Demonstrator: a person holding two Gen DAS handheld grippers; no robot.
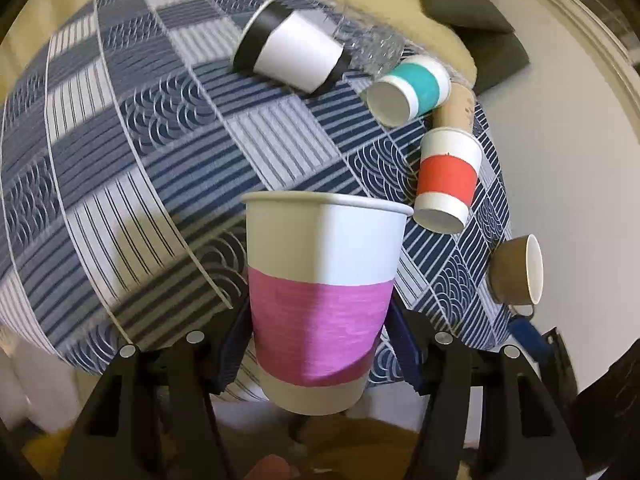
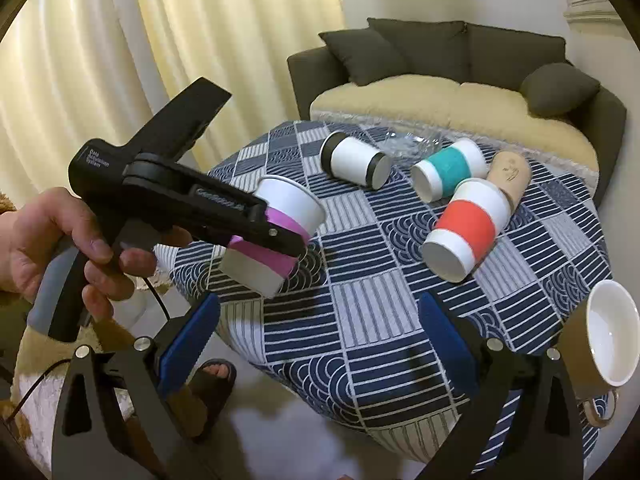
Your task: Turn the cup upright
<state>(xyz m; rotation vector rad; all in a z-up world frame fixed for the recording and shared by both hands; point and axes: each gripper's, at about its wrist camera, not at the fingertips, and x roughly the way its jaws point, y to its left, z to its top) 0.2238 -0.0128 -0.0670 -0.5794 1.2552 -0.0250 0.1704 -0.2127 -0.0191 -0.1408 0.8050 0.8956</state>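
Observation:
My left gripper [image 1: 318,344] is shut on a white paper cup with a pink band [image 1: 320,300]. It holds the cup mouth up, slightly tilted, above the near left edge of the table. In the right wrist view the same pink cup [image 2: 280,232] hangs in the left gripper [image 2: 292,240] over the table's left edge. My right gripper [image 2: 320,344] is open and empty, low in front of the table, its blue pads [image 2: 188,344] wide apart.
On the blue patterned tablecloth [image 2: 360,300] lie a black-banded cup [image 2: 356,160], a teal-banded cup [image 2: 448,168], a red-banded cup [image 2: 464,228], a tan cup [image 2: 512,172] and a brown mug [image 2: 600,336] at the right edge. A sofa [image 2: 460,92] stands behind.

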